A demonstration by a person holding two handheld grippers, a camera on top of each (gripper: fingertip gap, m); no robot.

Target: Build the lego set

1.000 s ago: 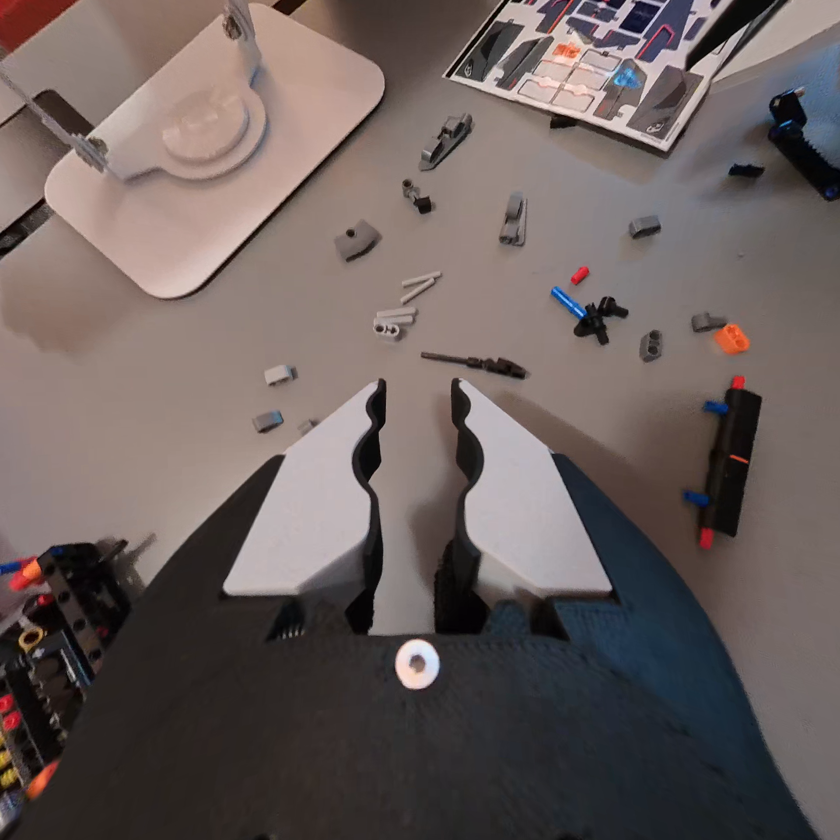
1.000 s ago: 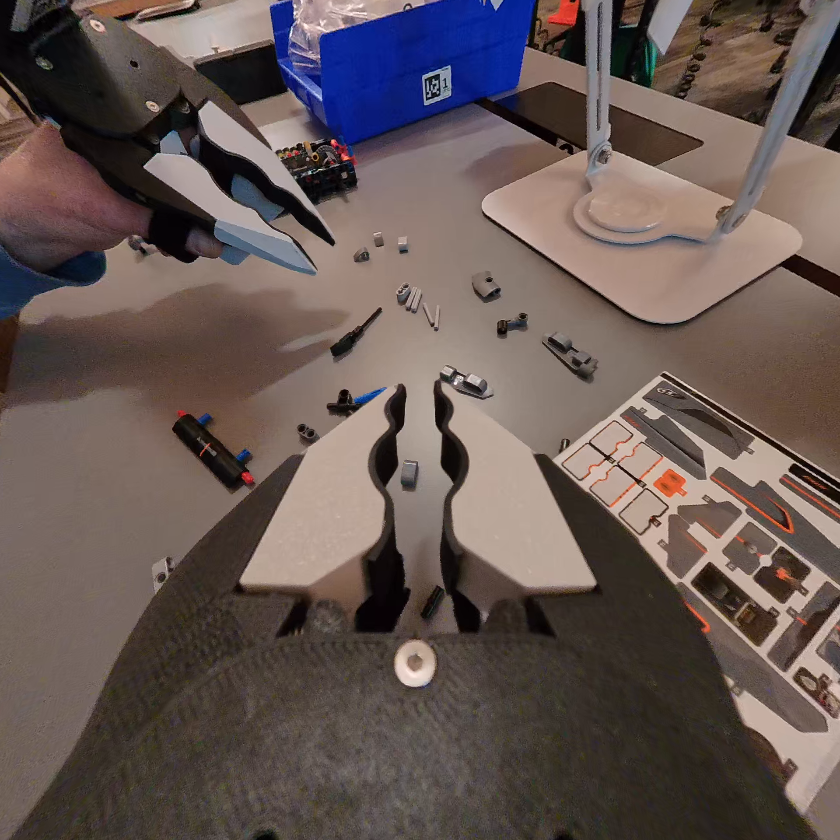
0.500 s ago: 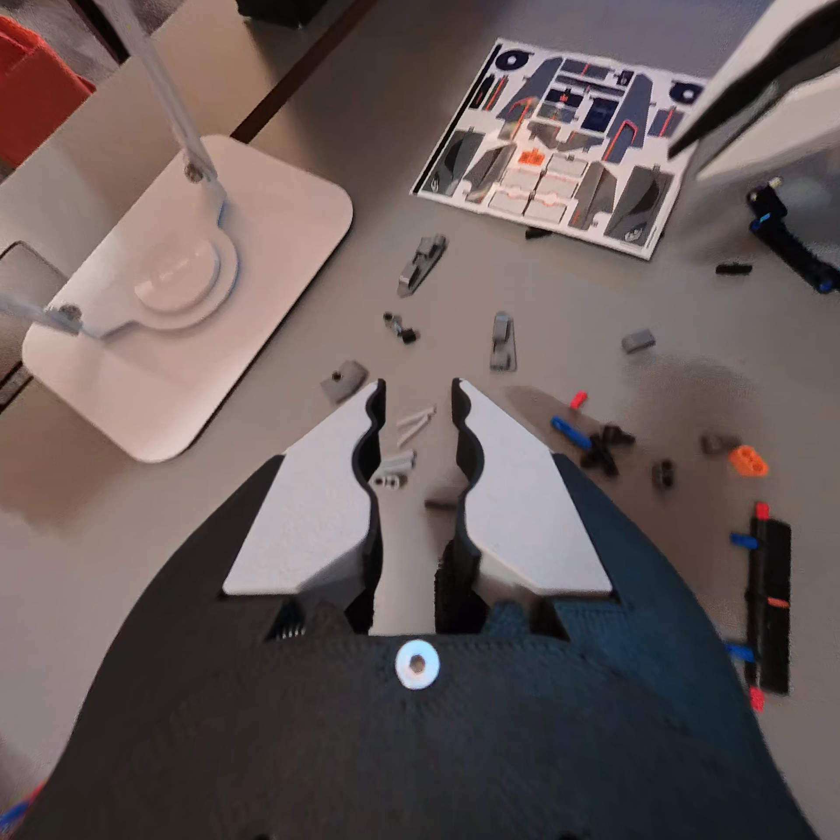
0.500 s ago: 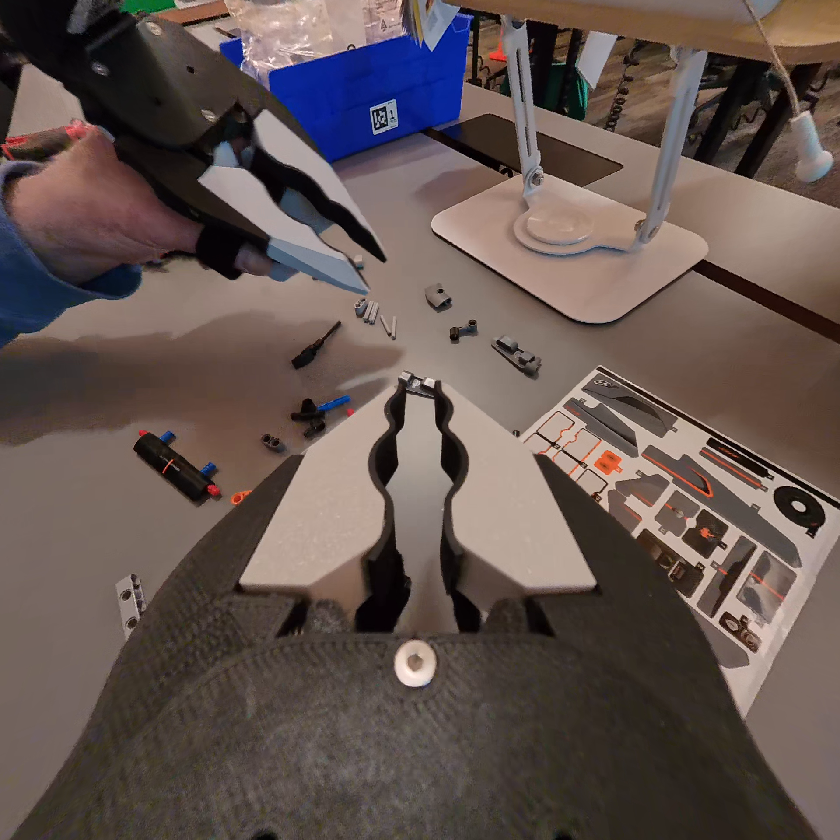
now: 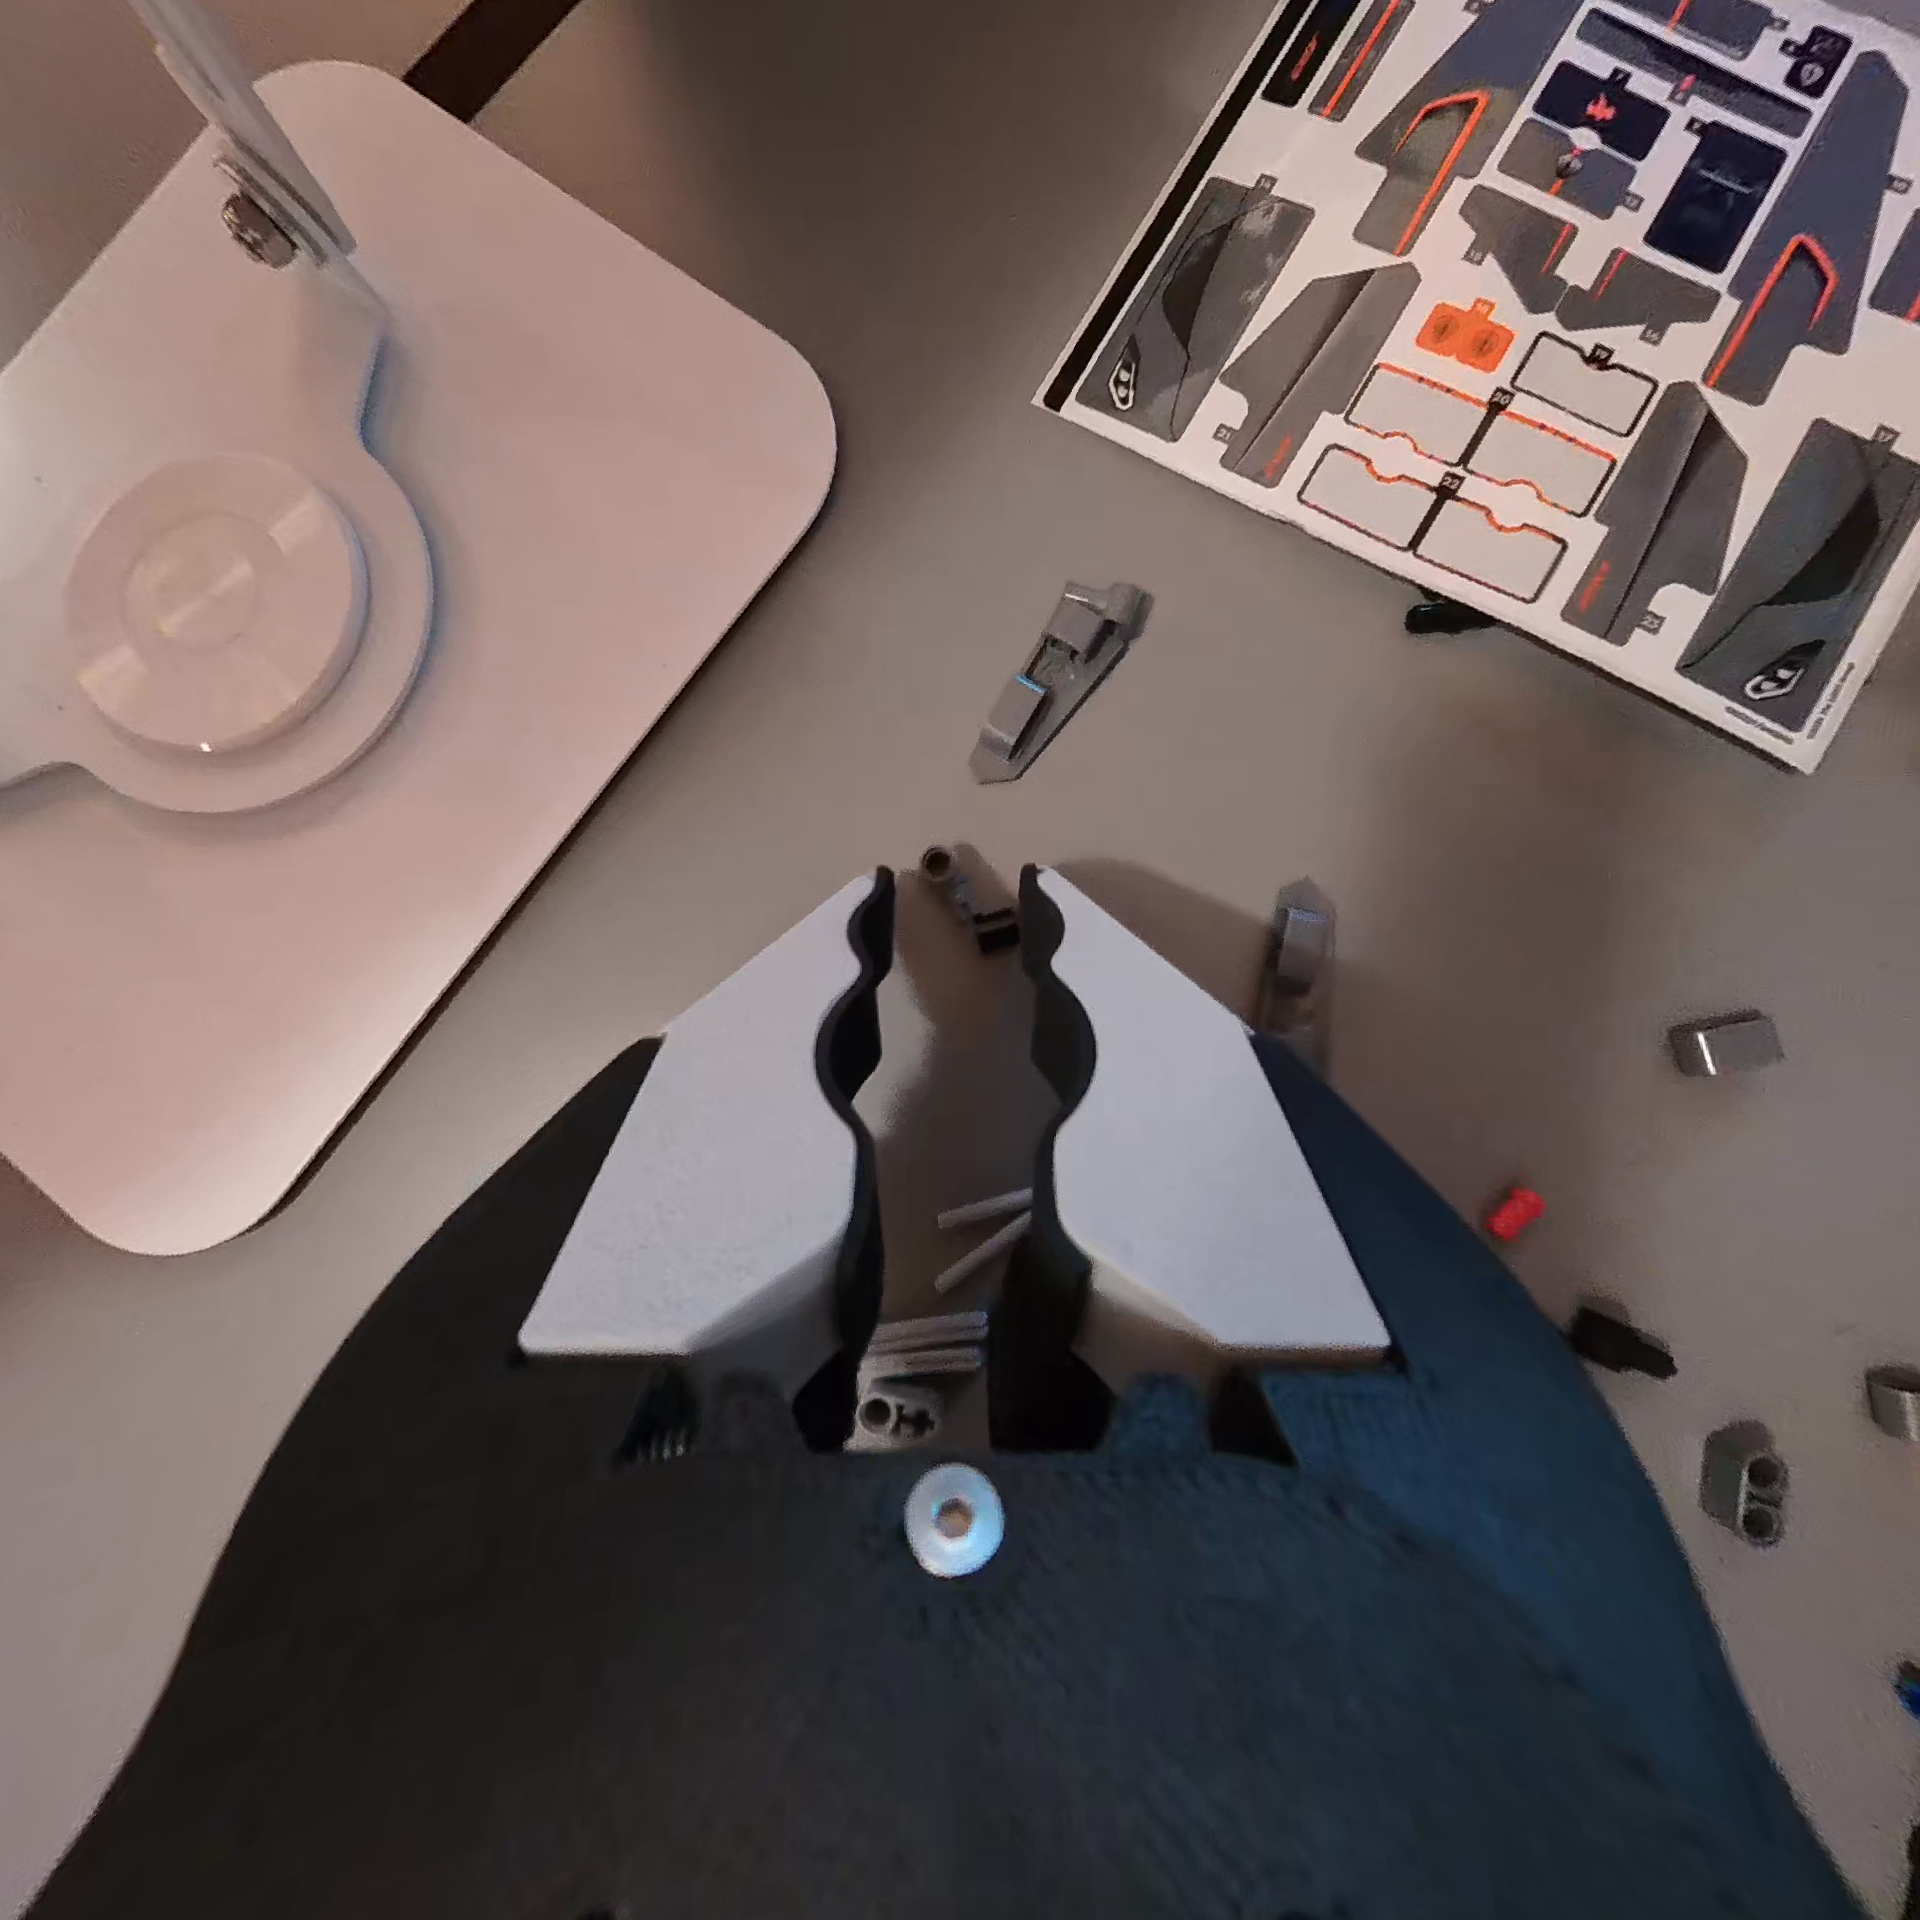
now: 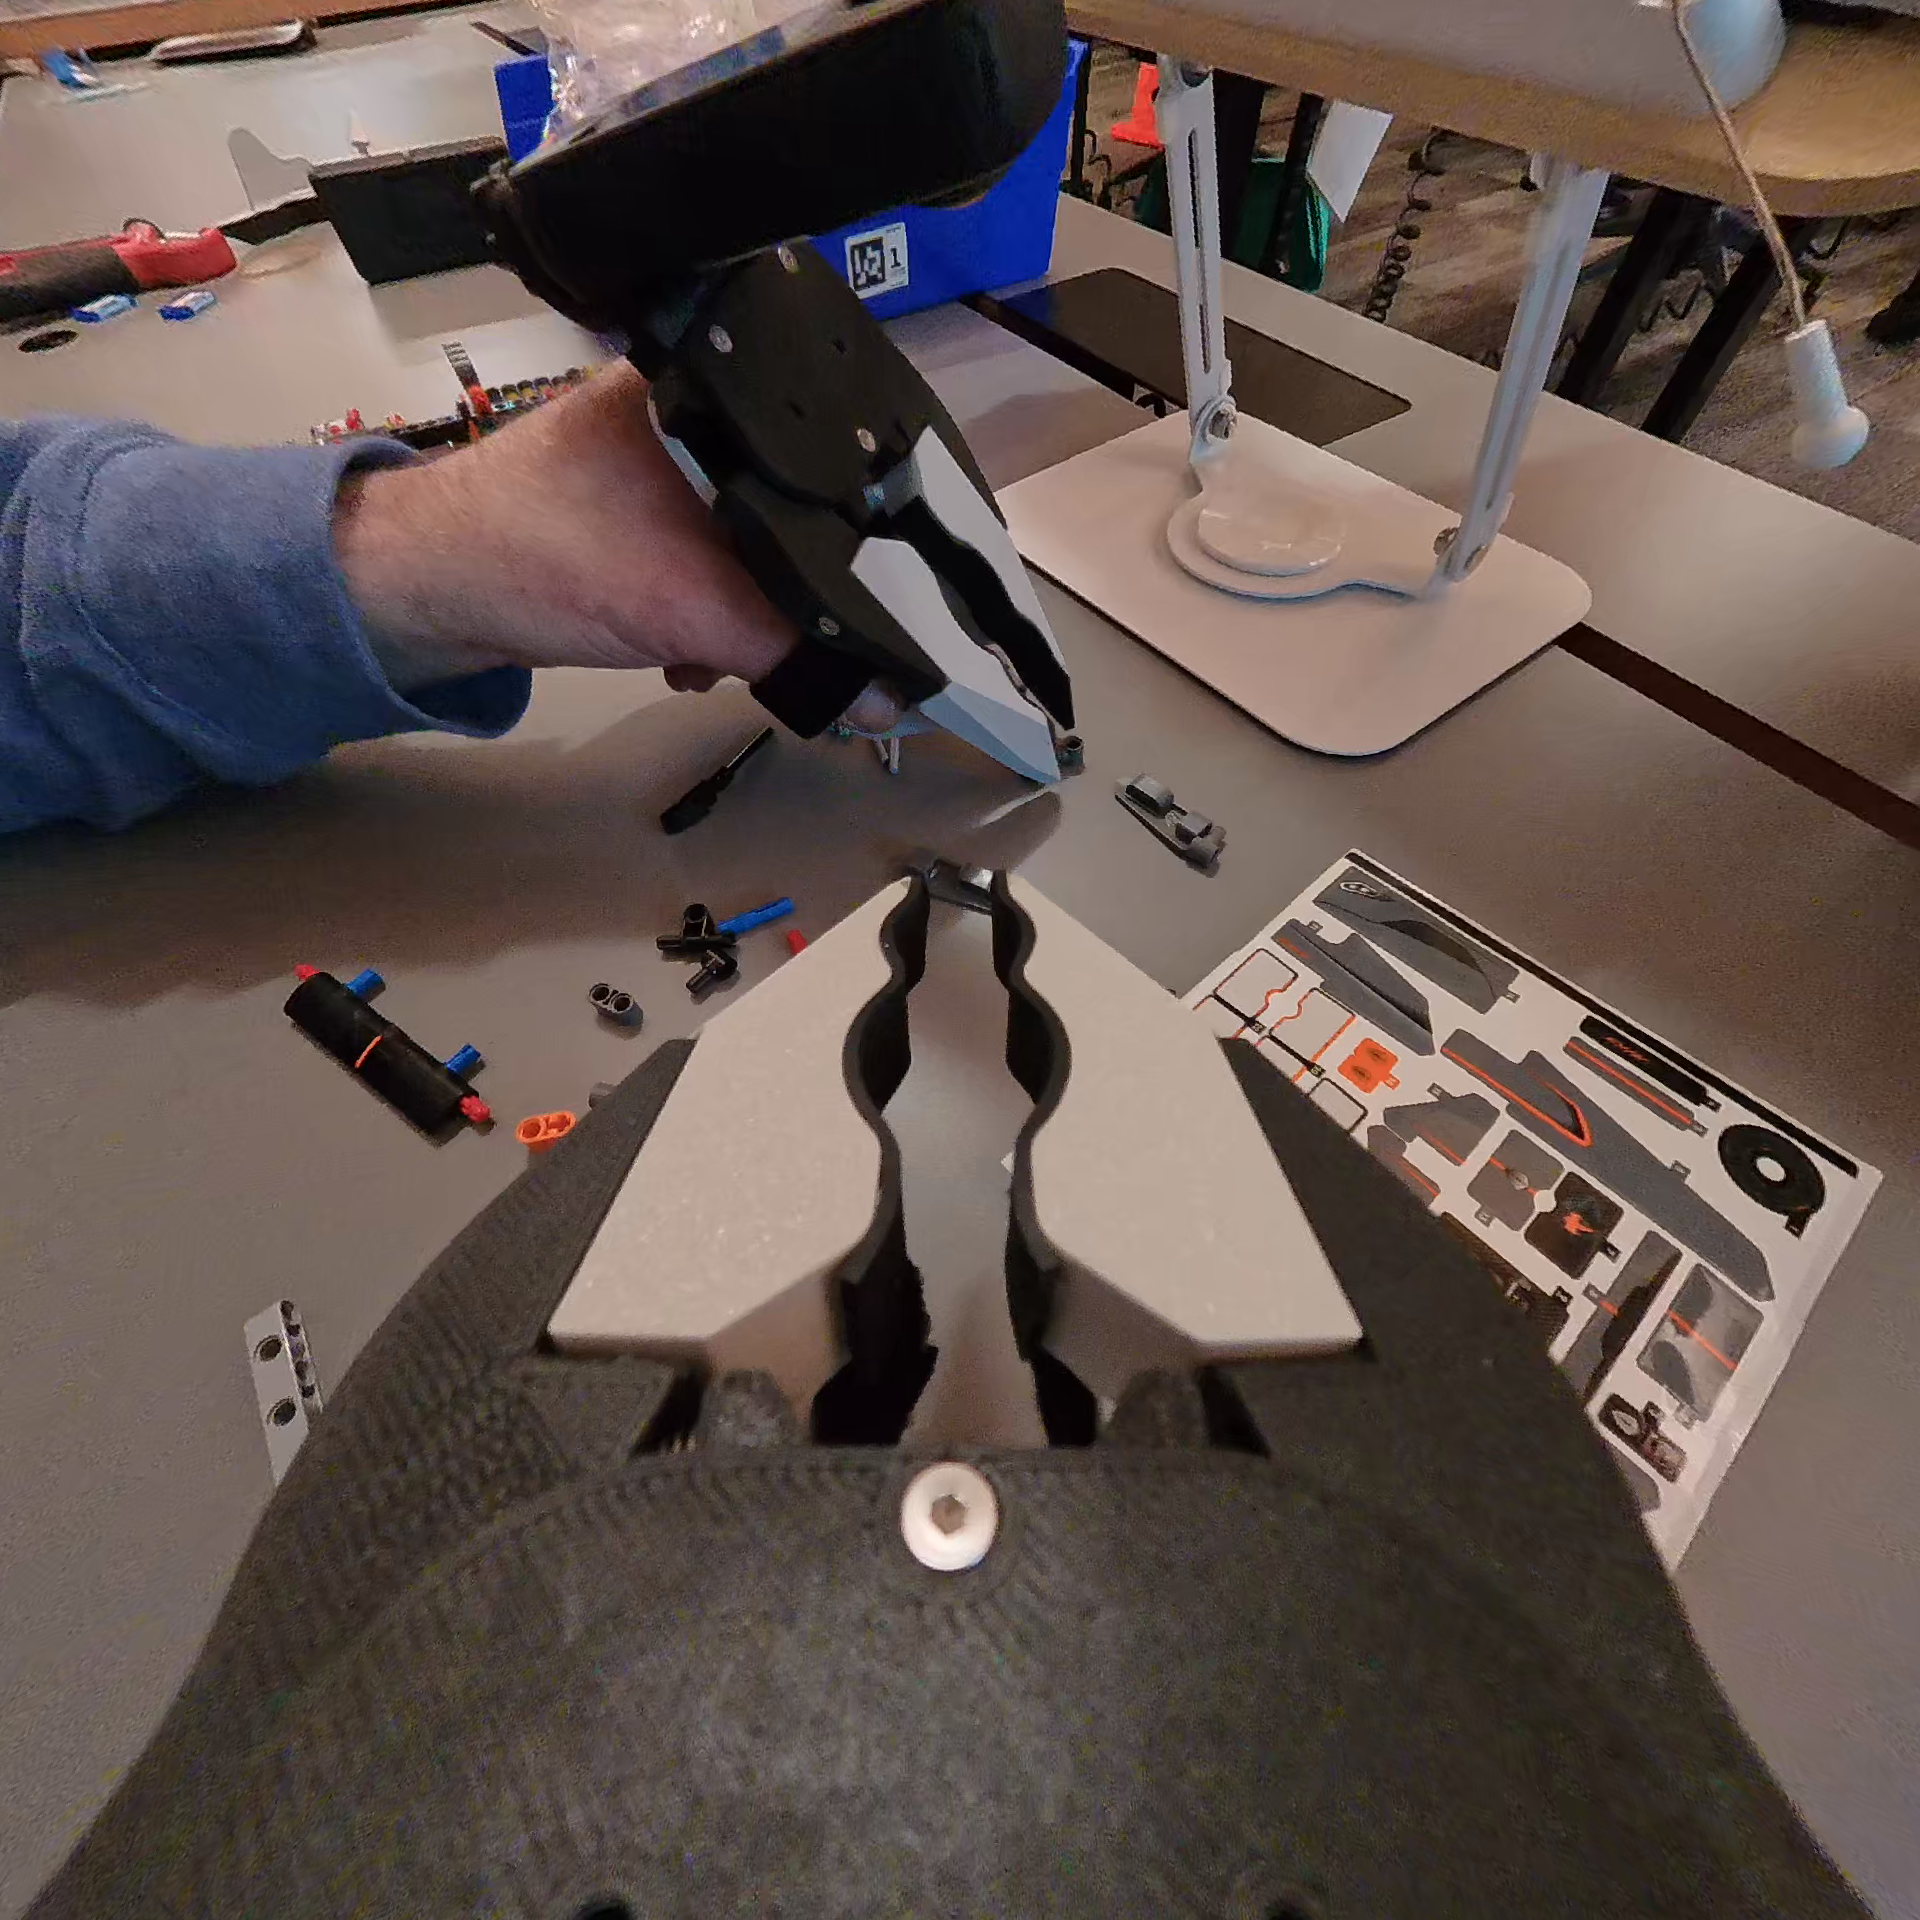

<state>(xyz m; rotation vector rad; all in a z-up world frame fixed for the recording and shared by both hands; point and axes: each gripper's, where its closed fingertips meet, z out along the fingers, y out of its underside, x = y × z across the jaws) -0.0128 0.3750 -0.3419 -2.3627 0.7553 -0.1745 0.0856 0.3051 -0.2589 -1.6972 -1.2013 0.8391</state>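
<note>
Loose Lego parts lie on the grey table [image 5: 1455, 935]. My left gripper [image 5: 956, 883] is open and low, its tips either side of a small grey-and-black connector [image 5: 966, 899]. In the right wrist view a hand in a blue sleeve holds the left gripper [image 6: 1055, 750], tips down at that connector [image 6: 1070, 746]. Thin grey axles [image 5: 982, 1236] and a light grey connector [image 5: 894, 1413] lie under its fingers. My right gripper [image 6: 956, 888] is open and empty, and a grey plate piece [image 6: 961, 878] lies just beyond its tips.
A grey wedge assembly [image 5: 1060, 675] and the sticker sheet [image 5: 1507, 364] lie ahead, with a white stand base [image 5: 364, 623] to the left. A black cylinder assembly [image 6: 379, 1049], an orange piece [image 6: 545, 1127], black and blue pins [image 6: 717, 935], a black rod [image 6: 717, 779] and a blue bin [image 6: 966, 239] also show. My right fingertips sit around 15 cm from my left ones.
My left gripper has moved forward and down across the loose parts to the small grey-and-black connector. My right gripper stays open and has shifted only a little, now looking up more.
</note>
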